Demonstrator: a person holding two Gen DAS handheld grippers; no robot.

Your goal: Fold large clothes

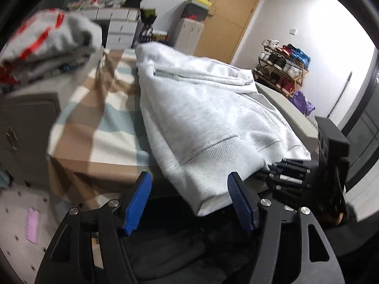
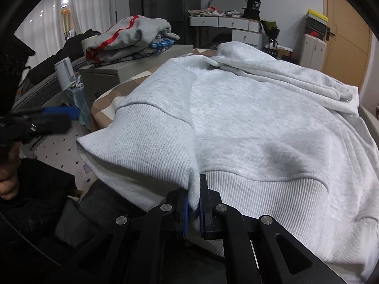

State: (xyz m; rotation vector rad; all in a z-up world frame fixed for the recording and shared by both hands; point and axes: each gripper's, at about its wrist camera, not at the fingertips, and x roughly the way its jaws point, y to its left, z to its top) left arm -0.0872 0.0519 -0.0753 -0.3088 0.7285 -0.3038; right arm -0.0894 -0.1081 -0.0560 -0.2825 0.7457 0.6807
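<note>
Ribbed hem fabric of the pale grey fleece hooded sweatshirt (image 2: 248,118) is pinched between the closed blue pads of the right gripper (image 2: 194,209), while the left gripper (image 1: 189,201) is held open and empty at the garment's overhanging corner. The sweatshirt is spread over the checked beige-and-blue tablecloth (image 1: 94,118); with one corner gripped, it could be dragged askew or pulled off the edge.

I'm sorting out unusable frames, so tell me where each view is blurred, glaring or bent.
Left wrist view: the folded grey and red clothes and the checked cloth are smeared by motion, the white hoodie is sharper, and the window side at right is blown out. Right wrist view: sharp on the hoodie's ribbed hem, glare at the curtains. Both bend toward dark corners.
</note>
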